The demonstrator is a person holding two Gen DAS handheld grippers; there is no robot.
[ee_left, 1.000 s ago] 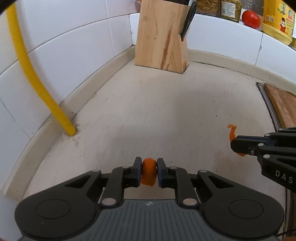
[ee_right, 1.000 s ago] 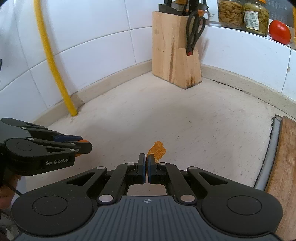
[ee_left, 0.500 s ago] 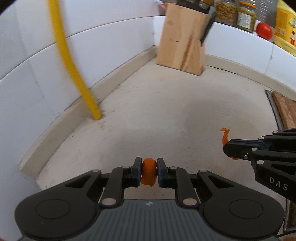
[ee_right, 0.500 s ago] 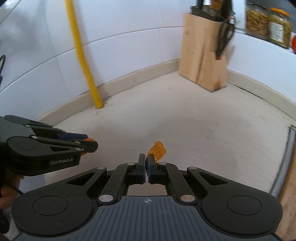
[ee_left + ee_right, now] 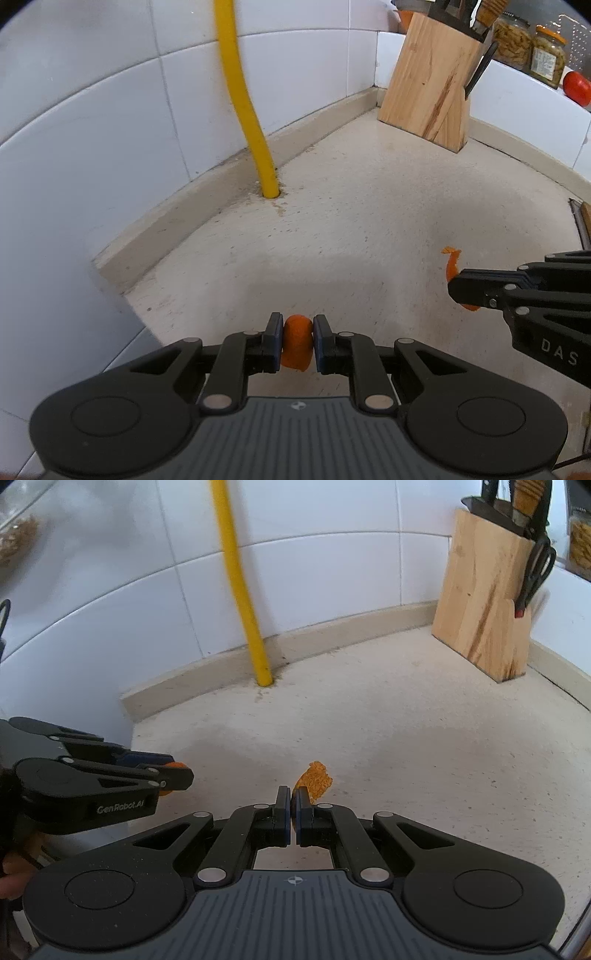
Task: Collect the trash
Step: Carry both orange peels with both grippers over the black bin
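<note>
My left gripper (image 5: 297,345) is shut on a thick piece of orange peel (image 5: 296,347), held above the beige counter (image 5: 351,221). In the right wrist view my right gripper (image 5: 293,812) is shut on a thin strip of orange peel (image 5: 314,780) that sticks up beyond its pads. Each gripper shows in the other's view: the right gripper (image 5: 458,286) comes in from the right edge with its peel strip (image 5: 451,263), and the left gripper (image 5: 177,773) comes in from the left with a bit of orange at its tip. Both hover side by side over the counter.
A yellow pipe (image 5: 255,140) rises from the counter along the white tiled wall (image 5: 110,129). A wooden knife block (image 5: 432,77) with scissors stands in the far corner. Jars (image 5: 546,59) and a tomato (image 5: 576,86) sit on a ledge behind it. A wooden board edge (image 5: 585,218) lies at right.
Both grippers have moved leftward across the counter with their peel pieces still held; the yellow pipe and knife block have shifted right in both views. Neither grip has changed.
</note>
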